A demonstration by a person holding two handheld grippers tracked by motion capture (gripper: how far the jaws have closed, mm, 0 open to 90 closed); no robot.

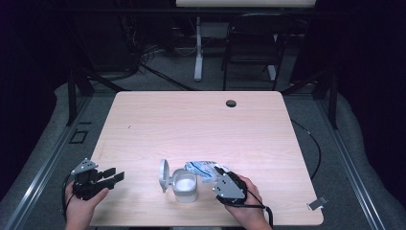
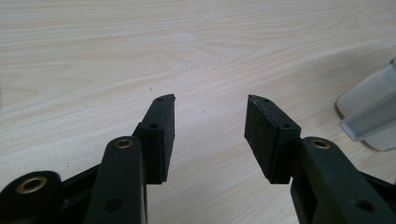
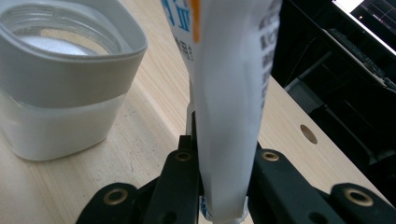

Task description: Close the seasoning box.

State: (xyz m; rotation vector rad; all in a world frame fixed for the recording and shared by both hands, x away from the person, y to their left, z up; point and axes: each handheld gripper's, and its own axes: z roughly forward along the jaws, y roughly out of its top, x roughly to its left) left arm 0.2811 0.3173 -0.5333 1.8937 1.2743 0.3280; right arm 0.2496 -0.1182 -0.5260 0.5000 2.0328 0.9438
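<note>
At desk (image 1: 201,120) 6 o'clock, right tool (image 1: 221,171) clamps white-blue plastic pouch (image 1: 203,168), tilted at open-lidded white square jar (image 1: 185,186) partly filled with powder. Pouring looks underway. Left tool (image 1: 115,176) idle, jaws apart, at 8 o'clock.

A wooden table (image 1: 201,120) with a grommet hole (image 1: 231,103); folding chair (image 1: 251,45) behind.

Table (image 1: 201,124) looks like pale matt wood grain, the jar (image 3: 60,84) frosted plastic, the packet (image 3: 229,93) glossy white film.
</note>
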